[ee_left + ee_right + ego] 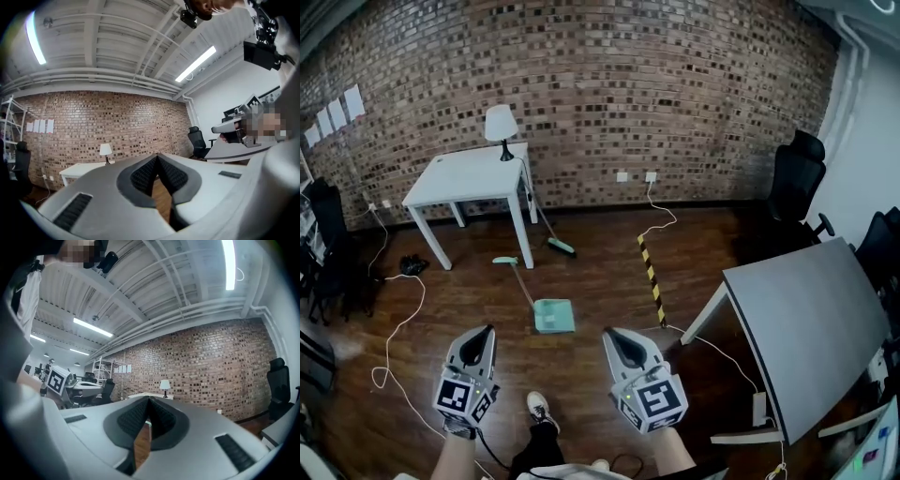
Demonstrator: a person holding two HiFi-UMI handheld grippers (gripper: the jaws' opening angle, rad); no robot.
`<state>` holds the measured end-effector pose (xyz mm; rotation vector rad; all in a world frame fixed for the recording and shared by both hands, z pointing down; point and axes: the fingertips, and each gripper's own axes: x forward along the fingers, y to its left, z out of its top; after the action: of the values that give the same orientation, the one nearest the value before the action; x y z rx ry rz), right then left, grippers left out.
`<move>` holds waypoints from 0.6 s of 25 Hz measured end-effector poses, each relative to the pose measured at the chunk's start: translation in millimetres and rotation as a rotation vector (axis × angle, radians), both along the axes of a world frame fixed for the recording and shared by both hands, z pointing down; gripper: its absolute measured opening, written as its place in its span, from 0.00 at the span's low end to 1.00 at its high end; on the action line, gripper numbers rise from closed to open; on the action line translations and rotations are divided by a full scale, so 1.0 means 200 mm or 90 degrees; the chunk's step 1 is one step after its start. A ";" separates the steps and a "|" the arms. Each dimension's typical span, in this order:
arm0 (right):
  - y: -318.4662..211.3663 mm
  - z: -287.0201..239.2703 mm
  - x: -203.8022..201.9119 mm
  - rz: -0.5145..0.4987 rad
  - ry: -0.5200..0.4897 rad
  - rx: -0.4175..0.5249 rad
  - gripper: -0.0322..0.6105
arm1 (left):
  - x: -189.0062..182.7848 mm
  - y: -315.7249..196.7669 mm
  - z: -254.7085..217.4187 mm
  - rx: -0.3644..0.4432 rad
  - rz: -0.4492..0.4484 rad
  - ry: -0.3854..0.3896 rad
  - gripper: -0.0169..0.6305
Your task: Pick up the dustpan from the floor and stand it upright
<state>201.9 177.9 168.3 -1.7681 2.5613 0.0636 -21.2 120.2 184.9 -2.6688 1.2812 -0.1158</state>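
Note:
A mint-green dustpan [554,316] lies flat on the wooden floor, its long handle [516,277] running up and to the left. Both grippers are held level above the floor, nearer to me than the dustpan and apart from it. My left gripper [489,330] is to the pan's lower left, my right gripper [607,333] to its lower right. In the left gripper view the left gripper [157,157] has its pads together with nothing between them. The right gripper [149,400] looks the same in its own view. Neither gripper view shows the dustpan.
A white table [473,178] with a lamp [501,126] stands by the brick wall, and a broom [551,232] leans on it. A black-yellow strip [651,274] and white cables [398,323] lie on the floor. A grey table [811,323] stands on the right, with black chairs [795,178] behind it.

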 end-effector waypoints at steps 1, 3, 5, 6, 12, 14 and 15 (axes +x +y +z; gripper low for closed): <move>0.08 0.02 0.00 -0.006 0.003 -0.007 0.04 | 0.02 0.09 0.02 -0.009 0.001 -0.001 0.02; 0.23 0.06 0.01 -0.013 0.007 -0.016 0.04 | 0.06 0.25 0.03 -0.020 0.004 -0.003 0.02; 0.34 0.08 0.02 -0.010 -0.006 -0.021 0.04 | 0.07 0.36 0.03 -0.029 0.003 -0.005 0.02; 0.38 0.08 0.02 -0.005 -0.016 -0.025 0.04 | 0.07 0.40 0.03 -0.032 0.003 -0.006 0.01; 0.50 0.11 0.00 0.014 -0.033 -0.044 0.04 | 0.06 0.56 0.02 -0.032 0.001 -0.015 0.01; 0.52 0.09 -0.03 0.015 -0.033 -0.043 0.03 | 0.04 0.58 0.00 -0.035 -0.005 -0.010 0.02; 0.52 0.08 -0.04 0.015 -0.031 -0.040 0.03 | 0.02 0.59 0.00 -0.033 -0.007 -0.007 0.02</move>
<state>193.8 282.2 184.7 -1.7975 2.5355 -0.0595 -17.0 238.6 184.3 -2.7009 1.3083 -0.1675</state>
